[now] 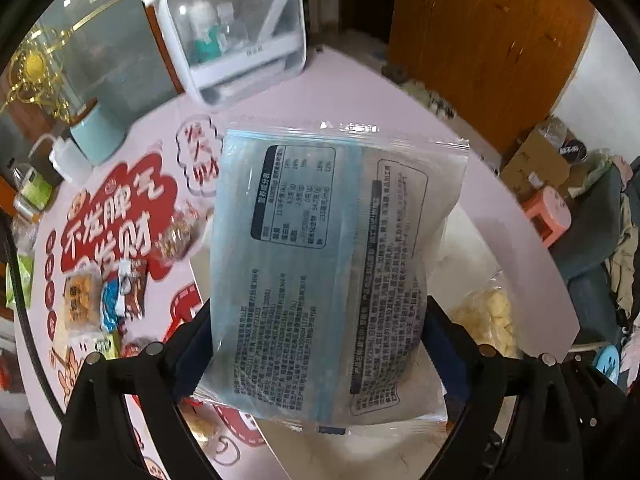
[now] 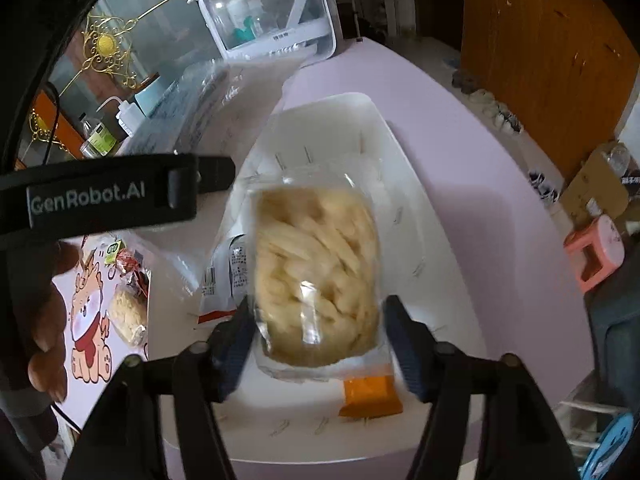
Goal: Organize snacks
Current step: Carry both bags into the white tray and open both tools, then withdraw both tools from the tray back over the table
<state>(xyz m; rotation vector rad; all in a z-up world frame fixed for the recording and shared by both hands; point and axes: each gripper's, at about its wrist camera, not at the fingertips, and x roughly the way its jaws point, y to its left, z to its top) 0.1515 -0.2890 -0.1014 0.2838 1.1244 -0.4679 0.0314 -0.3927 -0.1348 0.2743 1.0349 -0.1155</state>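
Note:
My left gripper (image 1: 316, 344) is shut on a blue-grey snack packet (image 1: 320, 264), which stands upright with its printed back towards the camera, above a white bin (image 1: 464, 240). A clear bag of pale yellow sticks (image 1: 488, 320) lies in that bin. In the right wrist view the same kind of bag (image 2: 316, 276) is blurred between the fingers of my right gripper (image 2: 320, 336). That gripper is open, with a gap showing at the right pad, over the white bin (image 2: 436, 240). A white barcoded packet (image 2: 224, 276) and an orange packet (image 2: 372, 396) lie in the bin.
Several small snack packets (image 1: 84, 300) lie on the pink printed tablecloth (image 1: 360, 92) at the left. A clear storage box (image 1: 236, 32) stands at the back, with a squeeze bottle (image 1: 68, 156) beside it. A person's hand (image 2: 48, 300) grips the left tool. A pink stool (image 2: 596, 256) stands beyond the table edge.

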